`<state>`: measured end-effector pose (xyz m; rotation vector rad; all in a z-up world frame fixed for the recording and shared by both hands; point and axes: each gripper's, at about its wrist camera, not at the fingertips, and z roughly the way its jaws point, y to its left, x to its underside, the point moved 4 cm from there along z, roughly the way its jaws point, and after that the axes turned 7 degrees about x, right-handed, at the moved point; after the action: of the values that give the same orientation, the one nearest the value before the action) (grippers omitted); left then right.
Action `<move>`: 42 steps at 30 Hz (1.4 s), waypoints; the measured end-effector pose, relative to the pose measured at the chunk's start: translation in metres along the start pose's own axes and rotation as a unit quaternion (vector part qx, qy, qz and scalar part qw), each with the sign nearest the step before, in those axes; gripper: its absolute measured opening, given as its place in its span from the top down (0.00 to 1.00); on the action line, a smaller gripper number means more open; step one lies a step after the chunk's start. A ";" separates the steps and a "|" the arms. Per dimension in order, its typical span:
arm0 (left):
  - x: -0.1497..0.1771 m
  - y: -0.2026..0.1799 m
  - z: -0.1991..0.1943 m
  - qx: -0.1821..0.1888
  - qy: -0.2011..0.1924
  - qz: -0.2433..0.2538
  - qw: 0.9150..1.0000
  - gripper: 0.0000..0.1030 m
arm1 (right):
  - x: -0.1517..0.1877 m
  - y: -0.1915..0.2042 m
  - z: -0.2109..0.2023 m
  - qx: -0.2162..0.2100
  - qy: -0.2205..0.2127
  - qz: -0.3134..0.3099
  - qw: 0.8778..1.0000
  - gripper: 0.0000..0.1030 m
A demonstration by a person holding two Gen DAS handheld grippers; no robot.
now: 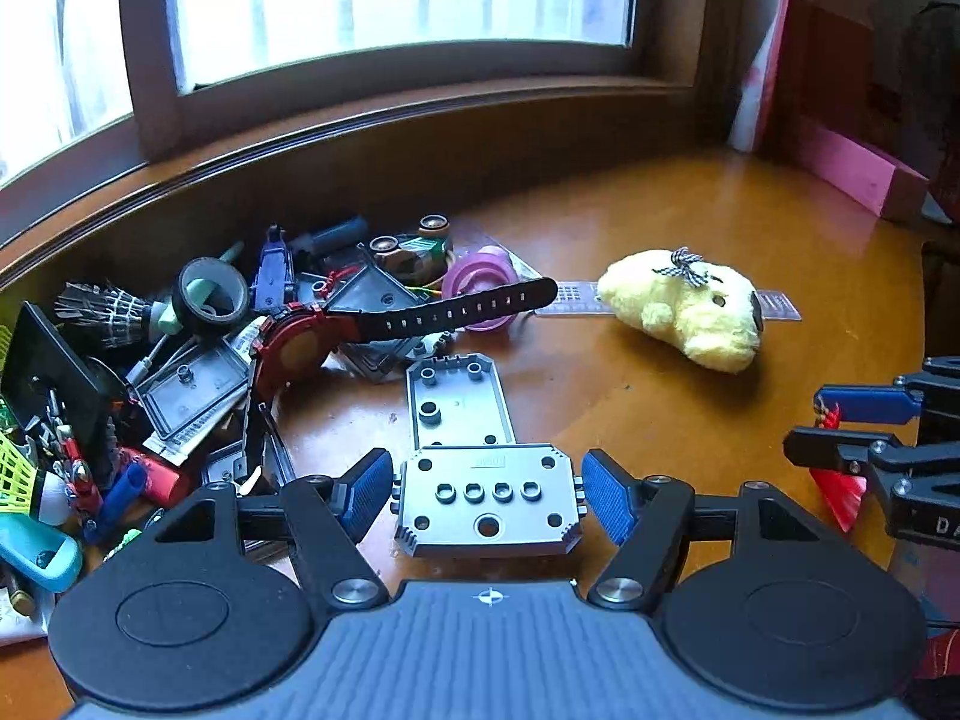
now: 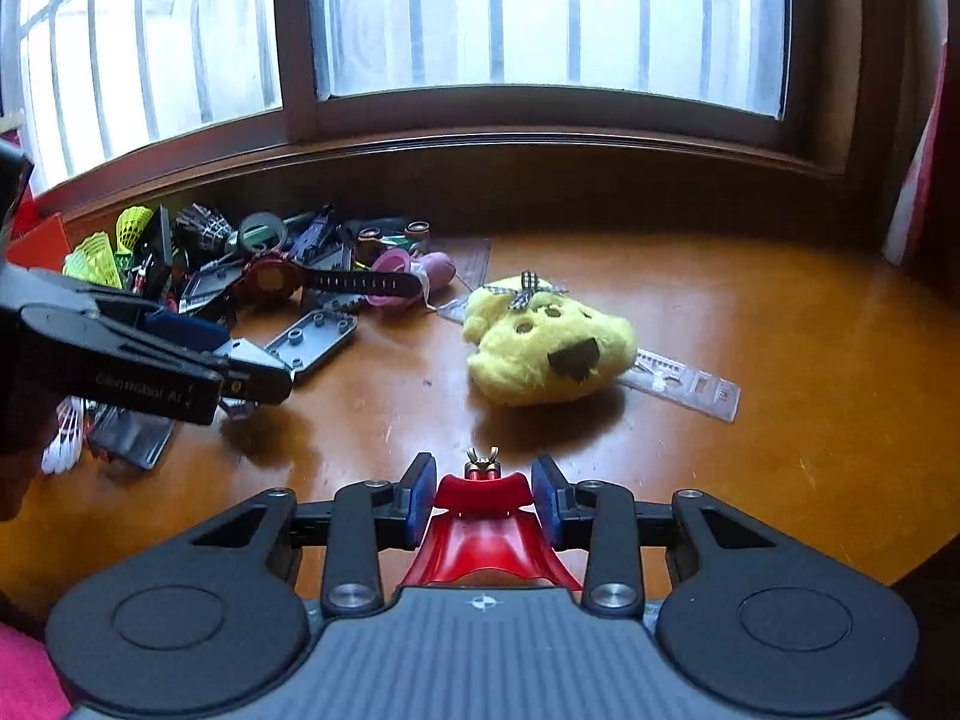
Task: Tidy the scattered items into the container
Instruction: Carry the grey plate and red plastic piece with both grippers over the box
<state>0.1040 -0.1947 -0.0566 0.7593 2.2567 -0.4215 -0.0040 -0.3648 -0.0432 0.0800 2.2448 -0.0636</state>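
My left gripper [image 1: 487,468] is shut on a grey plastic housing [image 1: 486,516] with a row of holes, its blue pads pressed to both short sides just above the wooden table [image 1: 690,450]. The right wrist view shows this gripper [image 2: 255,366] at the left with the housing [image 2: 246,353] in it. My right gripper [image 2: 483,471] is shut on a red flared plastic toy [image 2: 480,540] with a small gold tip. It shows at the right edge of the left wrist view [image 1: 807,423]. A yellow plush [image 1: 690,312] [image 2: 540,348] lies on a clear ruler [image 2: 690,384].
A pile of small items lies at the left under the window sill: a red watch with a black strap [image 1: 360,330], a pink tape roll [image 1: 480,276], shuttlecocks [image 2: 132,228], a long grey plate [image 1: 456,402]. A pink box [image 1: 858,174] stands at the far right.
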 end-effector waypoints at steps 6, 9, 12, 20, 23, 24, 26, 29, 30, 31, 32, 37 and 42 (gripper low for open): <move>-0.004 0.005 -0.001 -0.008 -0.001 -0.016 1.000 0.33 | -0.017 -0.002 0.010 -0.025 -0.004 0.018 0.999 0.64; -0.006 0.009 -0.002 -0.017 -0.004 -0.029 0.999 0.33 | -0.027 0.001 0.016 -0.040 -0.006 0.017 0.999 0.64; -0.007 0.014 -0.005 -0.026 -0.009 -0.042 0.999 0.33 | -0.037 0.004 0.021 -0.059 -0.007 0.015 0.998 0.64; -0.010 0.028 -0.016 -0.056 -0.027 -0.077 0.995 0.33 | -0.059 0.015 0.032 -0.101 -0.009 0.001 0.995 0.64; -0.010 0.034 -0.023 -0.069 -0.034 -0.091 0.993 0.33 | -0.066 0.021 0.035 -0.115 -0.010 -0.007 0.993 0.64; -0.010 0.036 -0.025 -0.074 -0.036 -0.096 0.992 0.33 | -0.069 0.023 0.036 -0.121 -0.010 -0.010 0.993 0.64; -0.009 0.041 -0.031 -0.084 -0.042 -0.108 0.990 0.33 | -0.073 0.028 0.038 -0.132 -0.011 -0.018 0.991 0.64; -0.008 0.047 -0.043 -0.101 -0.053 -0.125 0.986 0.33 | -0.080 0.038 0.039 -0.154 -0.013 -0.031 0.988 0.64; -0.007 0.049 -0.048 -0.107 -0.057 -0.131 0.984 0.33 | -0.083 0.042 0.040 -0.162 -0.013 -0.036 0.986 0.64; -0.006 0.051 -0.052 -0.114 -0.061 -0.137 0.982 0.33 | -0.086 0.046 0.040 -0.171 -0.012 -0.041 0.984 0.64; -0.005 0.053 -0.056 -0.120 -0.064 -0.143 0.980 0.33 | -0.088 0.050 0.040 -0.180 -0.012 -0.045 0.983 0.64; 0.002 0.064 -0.078 -0.156 -0.078 -0.176 0.969 0.33 | -0.101 0.073 0.040 -0.223 -0.017 -0.077 0.972 0.64; 0.011 0.071 -0.101 -0.192 -0.090 -0.202 0.956 0.33 | -0.110 0.099 0.037 -0.269 -0.021 -0.105 0.957 0.64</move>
<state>0.0890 -0.0857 0.0003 0.0546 2.2189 -0.2128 0.1014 -0.2727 0.0172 -0.4485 2.1459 0.4261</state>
